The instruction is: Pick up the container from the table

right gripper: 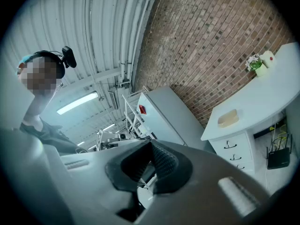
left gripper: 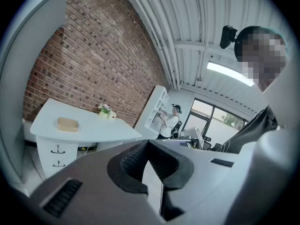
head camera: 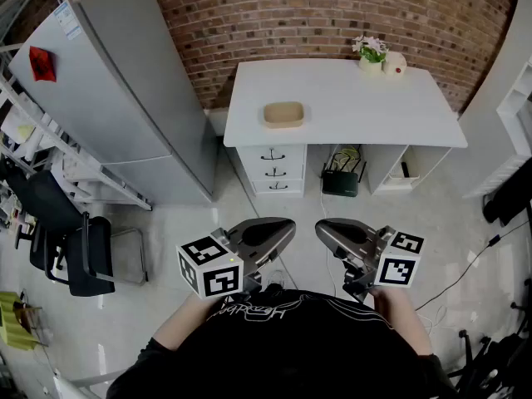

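A shallow tan container [head camera: 283, 114] sits on the white table [head camera: 341, 106], left of its middle; it also shows small as the container [left gripper: 68, 123] in the left gripper view and the container [right gripper: 228, 118] in the right gripper view. My left gripper [head camera: 287, 225] and right gripper [head camera: 322, 229] are held close to the person's chest, far short of the table, tips turned toward each other. Both are shut with nothing between the jaws: left gripper [left gripper: 148, 144], right gripper [right gripper: 150, 145].
A small potted plant [head camera: 371, 52] and a white jar [head camera: 395, 63] stand at the table's far right corner. A grey fridge [head camera: 116, 90] stands left of the table. Drawers [head camera: 272, 169] and a black router [head camera: 339, 181] sit under it. A black chair [head camera: 79, 252] stands at the left.
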`<state>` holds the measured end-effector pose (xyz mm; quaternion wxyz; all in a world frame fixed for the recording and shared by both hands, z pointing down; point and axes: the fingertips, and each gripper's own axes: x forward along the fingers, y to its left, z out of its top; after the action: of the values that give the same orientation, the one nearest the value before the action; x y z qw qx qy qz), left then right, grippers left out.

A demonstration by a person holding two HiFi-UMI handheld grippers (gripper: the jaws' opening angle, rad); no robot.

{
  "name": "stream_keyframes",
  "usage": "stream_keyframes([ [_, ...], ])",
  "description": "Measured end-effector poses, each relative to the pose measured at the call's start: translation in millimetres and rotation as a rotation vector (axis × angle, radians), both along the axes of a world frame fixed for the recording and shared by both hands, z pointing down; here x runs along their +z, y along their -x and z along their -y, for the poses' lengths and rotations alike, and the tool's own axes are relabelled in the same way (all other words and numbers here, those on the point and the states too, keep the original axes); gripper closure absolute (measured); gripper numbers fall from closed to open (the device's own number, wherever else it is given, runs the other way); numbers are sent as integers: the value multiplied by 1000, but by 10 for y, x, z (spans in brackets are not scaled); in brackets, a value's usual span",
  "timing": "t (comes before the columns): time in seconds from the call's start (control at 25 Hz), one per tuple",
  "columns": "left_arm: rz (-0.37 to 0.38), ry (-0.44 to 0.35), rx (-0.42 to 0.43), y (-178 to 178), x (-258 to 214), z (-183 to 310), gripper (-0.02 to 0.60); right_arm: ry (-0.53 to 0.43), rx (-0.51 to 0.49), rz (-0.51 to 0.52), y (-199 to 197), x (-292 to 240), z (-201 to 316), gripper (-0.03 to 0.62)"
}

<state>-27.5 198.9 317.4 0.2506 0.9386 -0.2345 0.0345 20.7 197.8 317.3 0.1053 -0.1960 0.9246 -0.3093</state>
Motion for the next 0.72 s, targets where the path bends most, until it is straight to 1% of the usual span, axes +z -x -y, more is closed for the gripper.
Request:
stream_keyframes([
  [0.4, 4, -30, -8, -178, -63, -328, 578, -34, -10, -5, -181, -76, -316, 591],
  [0.56, 11, -27, -10, -197, -55, -380, 578, -22, -17, 9, -217, -78, -367, 591],
  [0.72, -1, -18, -18, -183, -29, -350, 578, 0, -5, 14, -251, -14, -345, 591],
])
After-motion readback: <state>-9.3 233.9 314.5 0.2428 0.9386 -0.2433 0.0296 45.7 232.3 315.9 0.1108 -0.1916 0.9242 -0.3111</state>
